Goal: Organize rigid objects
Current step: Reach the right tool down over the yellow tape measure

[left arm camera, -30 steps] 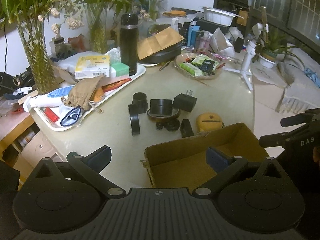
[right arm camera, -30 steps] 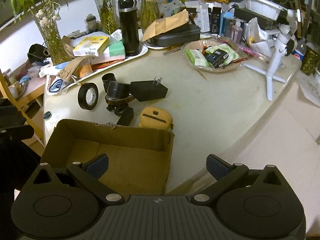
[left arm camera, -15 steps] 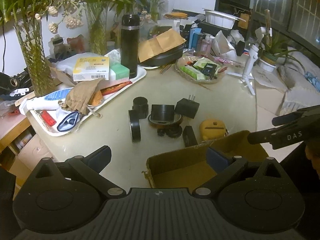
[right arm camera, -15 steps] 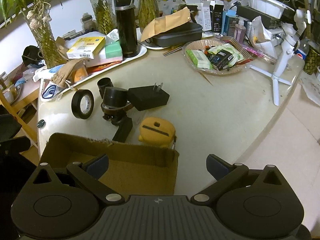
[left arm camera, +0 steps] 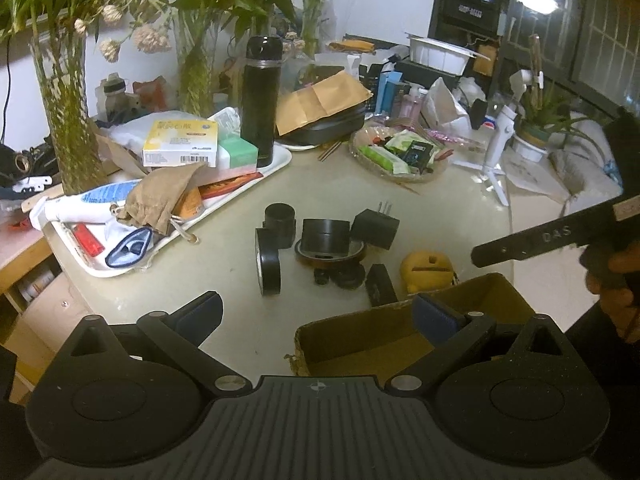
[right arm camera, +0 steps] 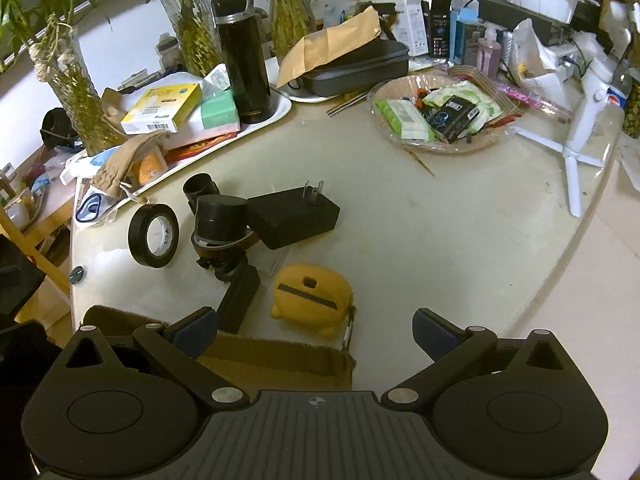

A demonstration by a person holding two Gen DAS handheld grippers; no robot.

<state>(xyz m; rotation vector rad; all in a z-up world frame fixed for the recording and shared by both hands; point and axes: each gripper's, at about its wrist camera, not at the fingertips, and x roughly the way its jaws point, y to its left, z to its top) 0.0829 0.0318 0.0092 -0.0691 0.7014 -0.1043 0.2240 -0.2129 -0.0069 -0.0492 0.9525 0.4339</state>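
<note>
An open cardboard box [left arm camera: 384, 336] sits at the table's near edge, seen also as the box rim [right arm camera: 276, 360] in the right wrist view. Beyond it lies a cluster: a black tape roll [right arm camera: 154, 236], a black cylinder [right arm camera: 220, 216] on a brown ring, a smaller black cup [right arm camera: 200, 188], a black plug adapter [right arm camera: 294, 216], a small black block [right arm camera: 238, 298] and a yellow case [right arm camera: 312, 306]. My left gripper [left arm camera: 316, 312] hangs open over the box's left rim, holding nothing. My right gripper [right arm camera: 314, 328] is open just short of the yellow case.
A white tray [left arm camera: 240, 196] with boxes, a pouch and a black flask [left arm camera: 260, 100] lies at the left. A basket of packets [right arm camera: 436, 116] and a white tripod [right arm camera: 576, 140] stand at the right. Plant vases [left arm camera: 68, 116] line the back.
Both grippers have moved forward over the box towards the cluster, so the box shows less and the yellow case lies closer to the right gripper. Both stay open.
</note>
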